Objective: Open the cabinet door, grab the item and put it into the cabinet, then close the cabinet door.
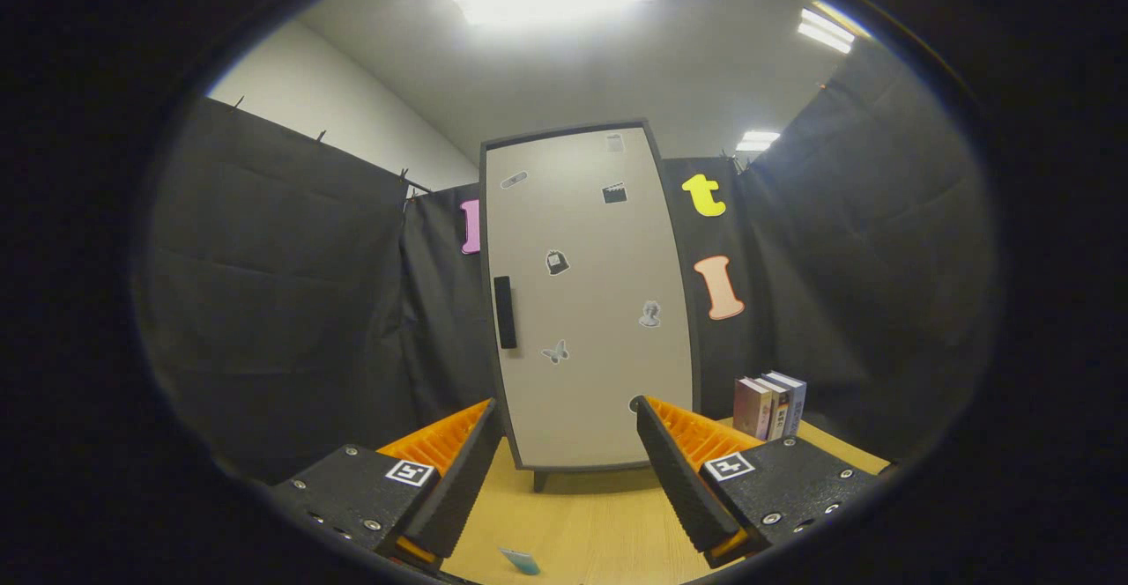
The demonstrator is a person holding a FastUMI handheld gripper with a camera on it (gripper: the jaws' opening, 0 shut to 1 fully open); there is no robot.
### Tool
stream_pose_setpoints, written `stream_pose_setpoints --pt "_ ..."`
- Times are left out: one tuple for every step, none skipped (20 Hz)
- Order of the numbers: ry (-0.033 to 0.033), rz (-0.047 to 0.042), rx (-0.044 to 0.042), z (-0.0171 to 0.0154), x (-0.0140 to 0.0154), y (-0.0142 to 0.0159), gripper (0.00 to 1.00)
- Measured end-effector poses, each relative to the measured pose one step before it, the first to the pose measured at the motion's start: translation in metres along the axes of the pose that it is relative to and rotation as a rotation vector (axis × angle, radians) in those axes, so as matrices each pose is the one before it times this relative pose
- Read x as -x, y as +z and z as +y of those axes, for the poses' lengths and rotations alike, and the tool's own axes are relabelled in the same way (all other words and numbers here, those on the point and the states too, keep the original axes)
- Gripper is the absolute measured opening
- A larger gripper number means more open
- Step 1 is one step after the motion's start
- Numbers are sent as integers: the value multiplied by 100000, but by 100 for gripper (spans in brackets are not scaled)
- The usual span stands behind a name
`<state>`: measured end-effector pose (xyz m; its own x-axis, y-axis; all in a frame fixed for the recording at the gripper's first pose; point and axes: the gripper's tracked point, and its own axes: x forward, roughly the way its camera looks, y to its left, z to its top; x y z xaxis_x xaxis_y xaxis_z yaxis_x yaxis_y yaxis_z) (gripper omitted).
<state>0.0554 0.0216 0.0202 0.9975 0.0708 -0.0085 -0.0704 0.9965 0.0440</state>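
Tall pale-grey cabinet with dark frame, door shut, upright beyond the fingers on light wooden tabletop; claw wide, empty; row of upright books ahead-right; small teal flat item lying between the fingers.

Readable text: none.
Door: small picture stickers, no words legible.
Books: spine print too small to read.
Gripper: fingers spread apart, a square coded marker on each finger mount, no words.
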Motion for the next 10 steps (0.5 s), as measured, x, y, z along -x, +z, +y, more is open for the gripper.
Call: stream_pose_setpoints --pt "648 -365 21 246 -1265 448 95" --pt "732 -247 -102 347 -872 342 95" --pt "738 4 -230 314 -1142 337 95" --pt "566 309 -210 407 -1057 237 95" --pt "2 183 -109 227 -1128 296 95" --pt "-51 232 192 192 -1150 310 95" --pt "262 -224 149 324 -1069 343 95" --pt "562 -377 249 502 -1114 312 95" --pt "374 -297 597 311 -1095 388 95" --pt "568 -772 700 370 -1211 391 95"
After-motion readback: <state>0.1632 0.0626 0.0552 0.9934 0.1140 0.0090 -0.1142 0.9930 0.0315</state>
